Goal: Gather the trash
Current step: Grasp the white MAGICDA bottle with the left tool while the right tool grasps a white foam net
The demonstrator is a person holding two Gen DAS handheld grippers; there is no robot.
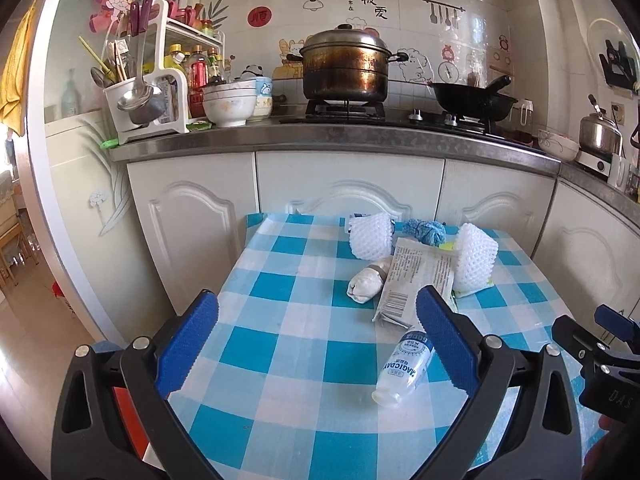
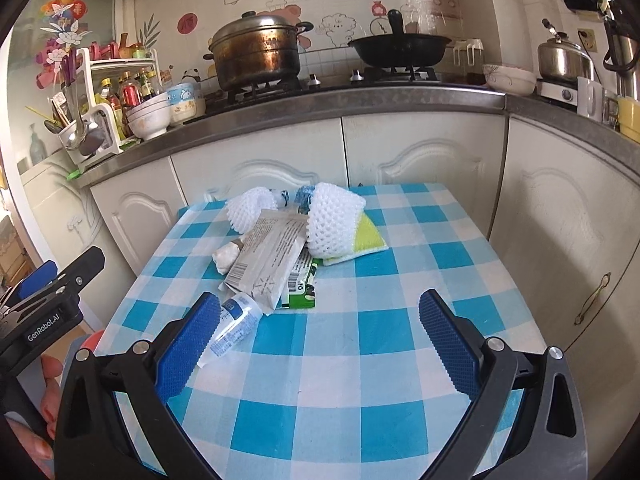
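Note:
A heap of trash lies on the blue-and-white checked table (image 1: 288, 344) (image 2: 400, 336): two white foam nets (image 1: 370, 236) (image 1: 476, 260) (image 2: 334, 220), a flat grey wrapper (image 1: 416, 280) (image 2: 266, 258), a crumpled paper wad (image 1: 366, 284) (image 2: 226, 256), a blue ball of yarn (image 1: 424, 232), a green carton (image 2: 300, 286) and a small white bottle (image 1: 404, 366) (image 2: 234, 328) lying on its side. My left gripper (image 1: 318, 344) is open above the near table, the bottle just inside its right finger. My right gripper (image 2: 320, 344) is open too, the bottle beside its left finger.
White cabinets and a steel counter (image 1: 320, 138) stand right behind the table. On the counter are a steamer pot (image 1: 346, 66), a black wok (image 1: 474, 100), stacked bowls (image 1: 230, 104) and a utensil rack (image 1: 148, 76). A yellow-green sponge (image 2: 368, 234) lies under one net.

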